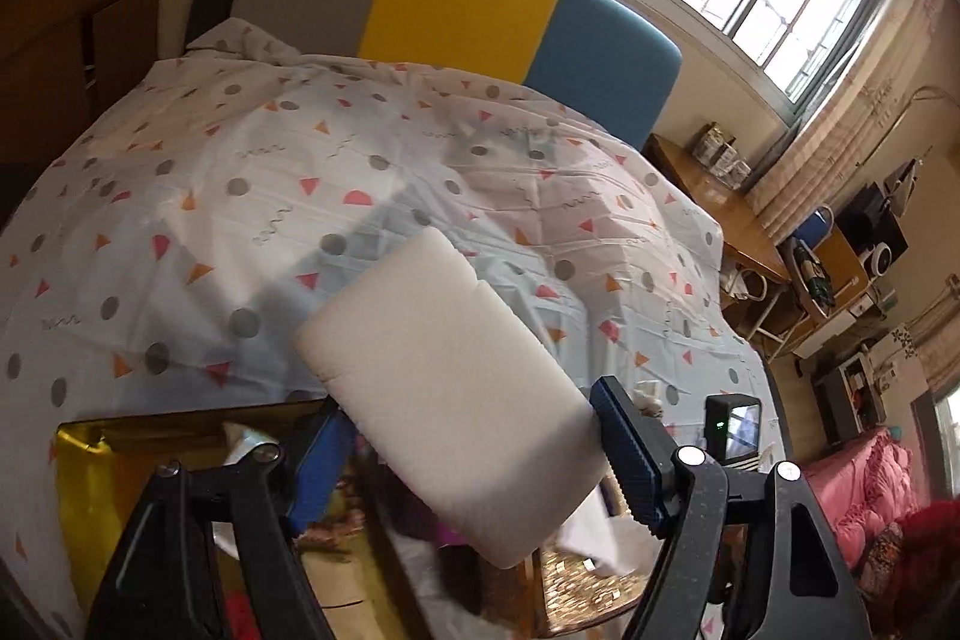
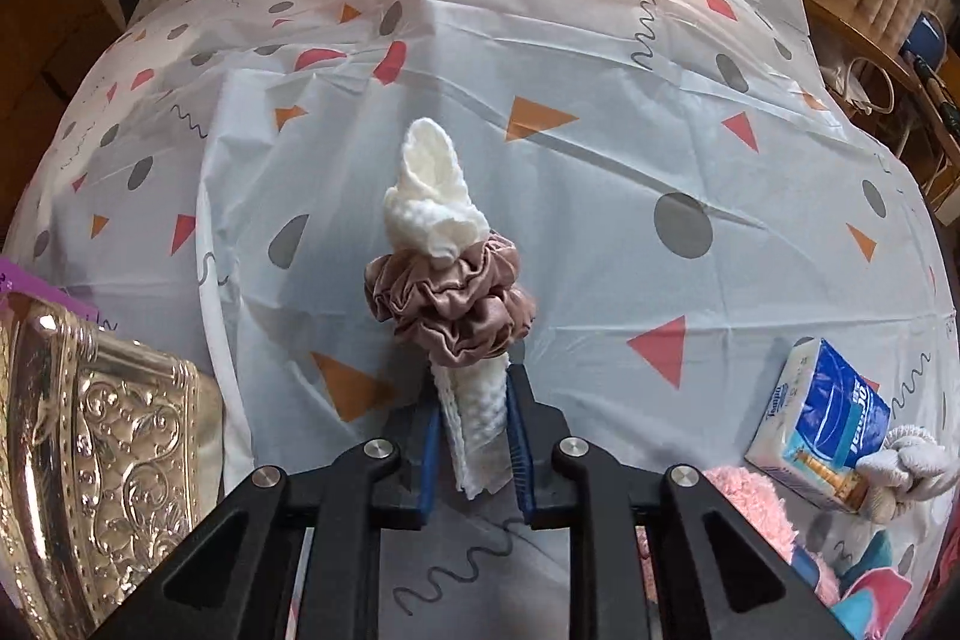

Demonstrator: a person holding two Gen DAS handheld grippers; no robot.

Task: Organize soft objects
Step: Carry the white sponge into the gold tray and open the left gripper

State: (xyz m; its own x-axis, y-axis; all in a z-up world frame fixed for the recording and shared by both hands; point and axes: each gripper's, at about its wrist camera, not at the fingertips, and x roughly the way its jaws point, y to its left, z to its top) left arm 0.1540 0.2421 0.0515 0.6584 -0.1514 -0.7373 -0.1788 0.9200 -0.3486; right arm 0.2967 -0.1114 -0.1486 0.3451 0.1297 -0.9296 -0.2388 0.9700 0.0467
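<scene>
Left hand-held gripper point(image 1: 474, 451) clamped on a white foam block point(image 1: 444, 400), held up over a gold box point(image 1: 90, 472) just below. Beyond, a patterned bedsheet point(image 1: 240, 172). Right hand-held gripper point(image 2: 474, 445) pinched tight on a rolled white cloth point(image 2: 432, 196) ringed by a brown scrunchie point(image 2: 450, 304). Off to its right, a tissue pack point(image 2: 822, 418) on the sheet.

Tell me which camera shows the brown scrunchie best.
The right wrist view. There the brown scrunchie sits centre frame, ringed around the rolled white cloth that the right gripper is shut on. The left wrist view shows none of it, only the left gripper holding a white sponge.
</scene>
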